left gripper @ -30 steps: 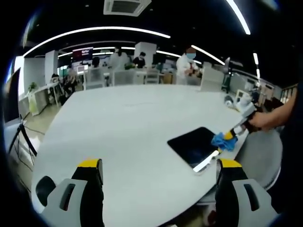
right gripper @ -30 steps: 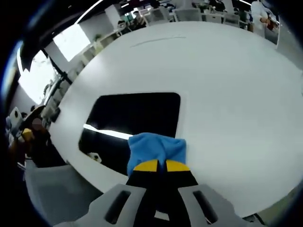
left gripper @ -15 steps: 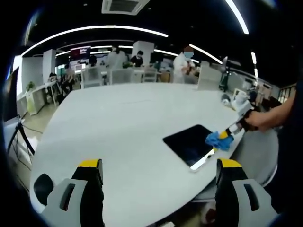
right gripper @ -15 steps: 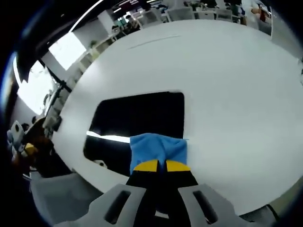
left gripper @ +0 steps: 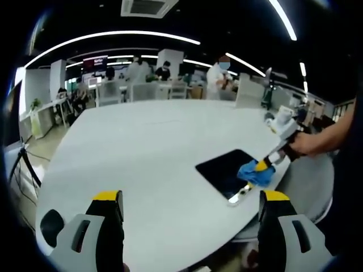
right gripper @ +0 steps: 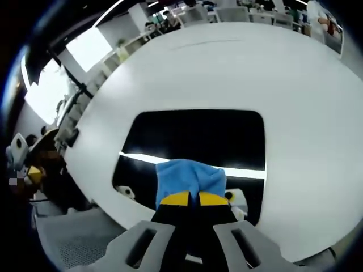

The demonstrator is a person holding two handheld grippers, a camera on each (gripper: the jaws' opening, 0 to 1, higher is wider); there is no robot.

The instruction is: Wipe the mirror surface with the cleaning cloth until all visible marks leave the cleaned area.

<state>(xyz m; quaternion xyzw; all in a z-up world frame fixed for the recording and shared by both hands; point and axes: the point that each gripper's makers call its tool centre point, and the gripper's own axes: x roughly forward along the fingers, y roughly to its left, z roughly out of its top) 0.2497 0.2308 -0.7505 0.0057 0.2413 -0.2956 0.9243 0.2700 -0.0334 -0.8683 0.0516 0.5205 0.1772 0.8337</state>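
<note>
Right gripper view has the right gripper with fingers pinched on the blue cloth, pressed flat on the mirror near the white surface edge to rub marks, while the left gripper hangs wide apart, clear.

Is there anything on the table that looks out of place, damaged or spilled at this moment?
Nothing stands out. The mirror lies flat near the edge of the white table, with no crack or spill to see. The right gripper holds the blue cloth on the mirror; the left gripper is open above the table.
</note>
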